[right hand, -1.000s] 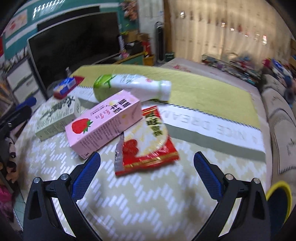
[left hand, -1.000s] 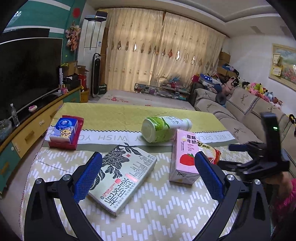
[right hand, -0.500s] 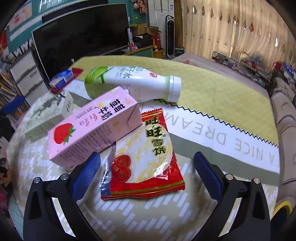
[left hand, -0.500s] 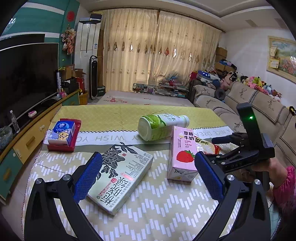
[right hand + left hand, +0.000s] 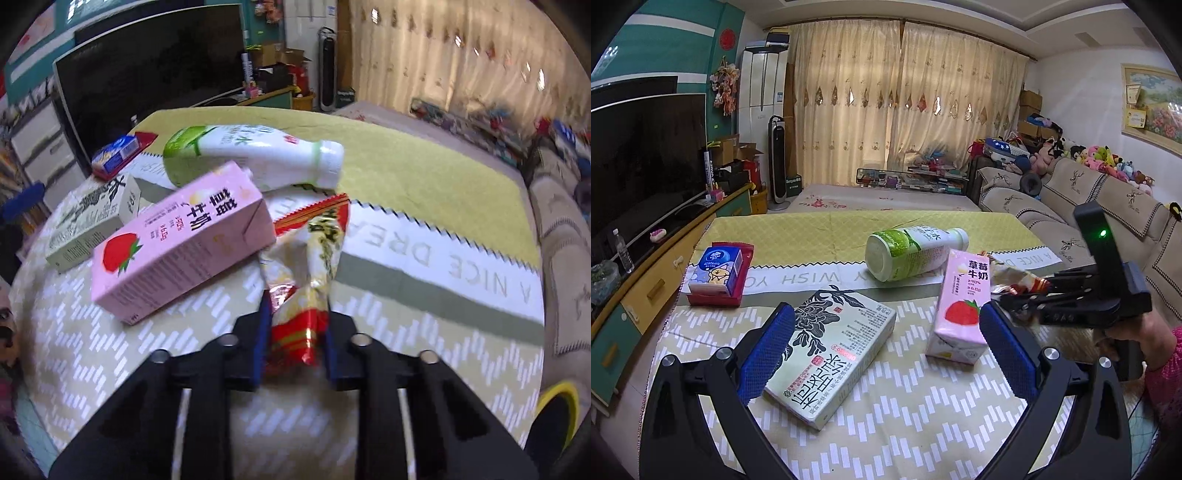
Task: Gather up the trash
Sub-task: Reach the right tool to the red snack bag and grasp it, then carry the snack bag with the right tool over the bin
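Red-gold snack wrapper [image 5: 306, 280] crumpled | right tool [image 5: 293, 343] just closed, pinching it | left tool [image 5: 884, 347] spread

I see a crinkled, glossy foil snack wrapper [image 5: 299, 295] squeezed between the right claw [image 5: 293, 332]'s matt black plastic fingers with blue textured pads. The pink milk carton [image 5: 181, 243] looks like smooth coated paper, the bottle [image 5: 251, 155] glossy plastic, the counter [image 5: 406, 325] cloth-covered and matt.
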The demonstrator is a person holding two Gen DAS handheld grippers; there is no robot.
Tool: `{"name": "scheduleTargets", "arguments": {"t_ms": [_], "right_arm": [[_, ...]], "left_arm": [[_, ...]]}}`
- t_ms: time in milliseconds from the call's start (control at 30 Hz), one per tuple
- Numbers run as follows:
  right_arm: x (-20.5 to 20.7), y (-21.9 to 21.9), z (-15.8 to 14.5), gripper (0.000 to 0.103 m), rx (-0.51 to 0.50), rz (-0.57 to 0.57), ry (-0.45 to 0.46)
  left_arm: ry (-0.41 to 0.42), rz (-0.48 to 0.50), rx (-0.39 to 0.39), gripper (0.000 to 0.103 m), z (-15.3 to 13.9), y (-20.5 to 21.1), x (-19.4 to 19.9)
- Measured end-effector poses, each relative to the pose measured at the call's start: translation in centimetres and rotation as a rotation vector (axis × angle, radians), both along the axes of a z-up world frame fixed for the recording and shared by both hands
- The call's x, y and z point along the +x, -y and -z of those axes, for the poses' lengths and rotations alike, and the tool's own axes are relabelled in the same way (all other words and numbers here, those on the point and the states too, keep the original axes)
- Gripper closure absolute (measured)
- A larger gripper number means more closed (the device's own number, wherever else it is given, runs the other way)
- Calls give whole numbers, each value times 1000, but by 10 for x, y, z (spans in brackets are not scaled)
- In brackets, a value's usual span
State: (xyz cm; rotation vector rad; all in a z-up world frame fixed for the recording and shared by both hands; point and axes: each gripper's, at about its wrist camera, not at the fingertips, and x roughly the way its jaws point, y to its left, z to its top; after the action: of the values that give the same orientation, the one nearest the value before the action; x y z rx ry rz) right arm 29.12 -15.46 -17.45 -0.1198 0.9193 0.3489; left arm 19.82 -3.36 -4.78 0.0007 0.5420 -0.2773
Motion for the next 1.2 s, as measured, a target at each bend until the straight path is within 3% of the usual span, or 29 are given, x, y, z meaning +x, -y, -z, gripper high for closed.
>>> {"name": "scheduleTargets", "arguments": {"t_ms": [233,500,700,1067,1200], "right_arm": [[-26,31,-6,84,73,77,-21],[-66,66,-28,84,106,142,35],[-92,125,-35,82,113,293,65],[-129,249,-2,79,89,609,7],[-134,282,19,73,71,702,-45]], "left_arm": [[4,19,28,5,1,9,-3],[1,42,39,5,2,15,-5],[4,57,32,5,1,15,-6],[-11,69,39,5,3,19,-5],[-17,78,34,5,3,20,-5]]}}
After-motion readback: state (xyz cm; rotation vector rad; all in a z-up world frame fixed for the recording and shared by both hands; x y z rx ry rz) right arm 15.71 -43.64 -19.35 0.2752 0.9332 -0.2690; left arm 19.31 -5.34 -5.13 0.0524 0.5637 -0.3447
